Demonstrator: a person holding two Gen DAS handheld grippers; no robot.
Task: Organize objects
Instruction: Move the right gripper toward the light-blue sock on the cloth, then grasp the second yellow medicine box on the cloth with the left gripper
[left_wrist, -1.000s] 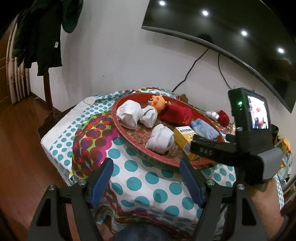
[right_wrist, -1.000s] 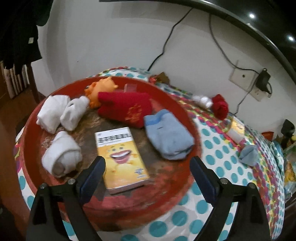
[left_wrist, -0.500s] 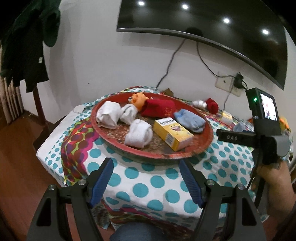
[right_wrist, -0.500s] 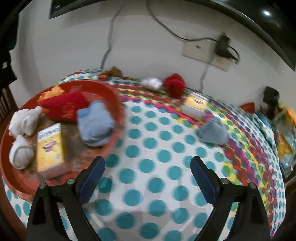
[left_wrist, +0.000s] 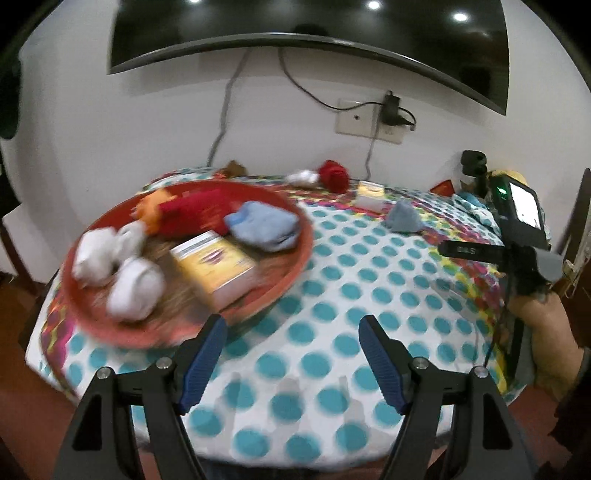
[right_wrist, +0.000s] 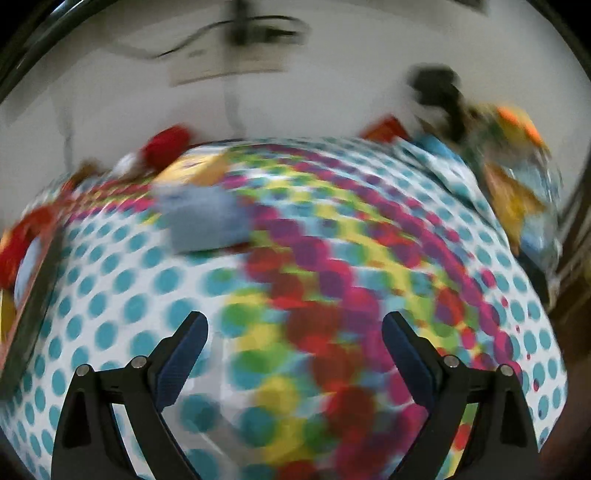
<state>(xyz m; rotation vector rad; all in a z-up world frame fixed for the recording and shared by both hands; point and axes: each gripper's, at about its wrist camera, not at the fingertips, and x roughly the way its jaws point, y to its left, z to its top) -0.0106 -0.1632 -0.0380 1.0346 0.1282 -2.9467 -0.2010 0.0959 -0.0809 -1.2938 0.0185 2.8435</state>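
A round red tray (left_wrist: 291, 266) on the dotted tablecloth (left_wrist: 351, 302) holds white rolled socks (left_wrist: 135, 288), a yellow box (left_wrist: 218, 266), a blue sock (left_wrist: 264, 225), a red sock (left_wrist: 192, 212) and an orange toy. Loose on the cloth beyond it lie a grey-blue sock (left_wrist: 404, 218), a small box (left_wrist: 369, 194) and a red sock (left_wrist: 334, 175). My left gripper (left_wrist: 293, 332) is open and empty over the near cloth. My right gripper (right_wrist: 295, 332) is open and empty; the grey-blue sock (right_wrist: 205, 219) lies ahead to its left. The right gripper also shows in the left wrist view (left_wrist: 472, 251), at the right.
A wall with a socket (left_wrist: 369, 118), cables and a dark TV (left_wrist: 306, 26) stands behind the table. Colourful packets (right_wrist: 517, 177) crowd the table's far right edge. The right wrist view is blurred.
Both views have swung to the right. The tray has slid to the left of both views, and the loose grey-blue sock, small box and red sock have come closer. Both grippers stay open.
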